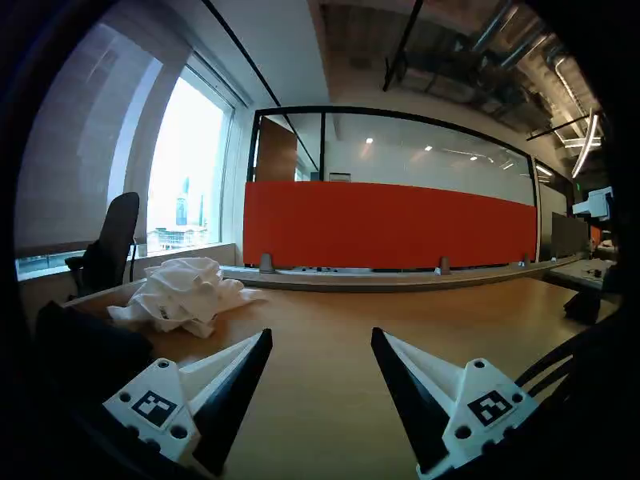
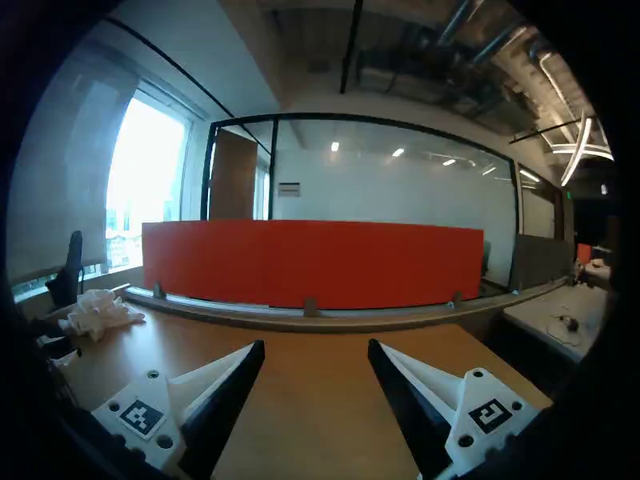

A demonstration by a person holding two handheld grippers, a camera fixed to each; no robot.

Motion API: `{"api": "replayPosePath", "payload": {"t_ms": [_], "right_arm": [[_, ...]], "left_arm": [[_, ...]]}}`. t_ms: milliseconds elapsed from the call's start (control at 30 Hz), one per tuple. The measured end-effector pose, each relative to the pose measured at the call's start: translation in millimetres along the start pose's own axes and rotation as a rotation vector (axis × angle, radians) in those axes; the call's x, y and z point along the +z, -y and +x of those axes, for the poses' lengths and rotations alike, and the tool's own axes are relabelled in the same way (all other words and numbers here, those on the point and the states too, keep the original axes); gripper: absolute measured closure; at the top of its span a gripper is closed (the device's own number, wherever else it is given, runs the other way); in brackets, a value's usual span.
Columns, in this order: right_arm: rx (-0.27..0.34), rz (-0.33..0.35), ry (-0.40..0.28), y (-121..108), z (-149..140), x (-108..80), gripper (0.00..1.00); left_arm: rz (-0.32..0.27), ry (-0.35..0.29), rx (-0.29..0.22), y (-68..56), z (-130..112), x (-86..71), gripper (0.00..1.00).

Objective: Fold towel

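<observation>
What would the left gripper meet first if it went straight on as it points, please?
Probably the orange divider at the far edge of the table, though depth is unclear. The left gripper points over bare wood; the towel lies left of its line.

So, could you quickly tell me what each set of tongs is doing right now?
Left tongs: open, holding nothing.
Right tongs: open, holding nothing.

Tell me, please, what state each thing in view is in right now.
towel: crumpled in a heap on the table, not folded, not held
left gripper: open, empty, over bare table
right gripper: open, empty, over bare table
office chair: unoccupied, by the window
orange divider: upright along the table's far edge
ceiling light: on
</observation>
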State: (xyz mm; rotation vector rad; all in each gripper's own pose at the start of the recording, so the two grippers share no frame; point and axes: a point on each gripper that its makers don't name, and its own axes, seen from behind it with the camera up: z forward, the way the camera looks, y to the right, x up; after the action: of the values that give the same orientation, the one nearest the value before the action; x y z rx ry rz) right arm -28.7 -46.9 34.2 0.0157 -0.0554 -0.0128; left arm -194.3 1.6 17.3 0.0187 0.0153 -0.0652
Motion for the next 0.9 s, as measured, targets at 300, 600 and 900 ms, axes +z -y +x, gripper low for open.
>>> {"api": "replayPosePath", "payload": {"t_ms": [300,600,900], "right_arm": [[0.002,-0.003,0.000,-0.9,-2.2,1.1,0.00],[0.005,-0.008,0.002,-1.6,-4.5,1.3,0.00],[0.010,-0.005,-0.005,-3.9,-1.4,2.1,0.00]], "left_arm": [[-0.002,-0.014,0.008,0.3,3.0,-2.7,0.08],[0.003,-0.025,0.039,-1.2,2.7,-6.1,0.08],[0.002,-0.026,0.043,-1.6,1.8,-6.5,0.08]]}}
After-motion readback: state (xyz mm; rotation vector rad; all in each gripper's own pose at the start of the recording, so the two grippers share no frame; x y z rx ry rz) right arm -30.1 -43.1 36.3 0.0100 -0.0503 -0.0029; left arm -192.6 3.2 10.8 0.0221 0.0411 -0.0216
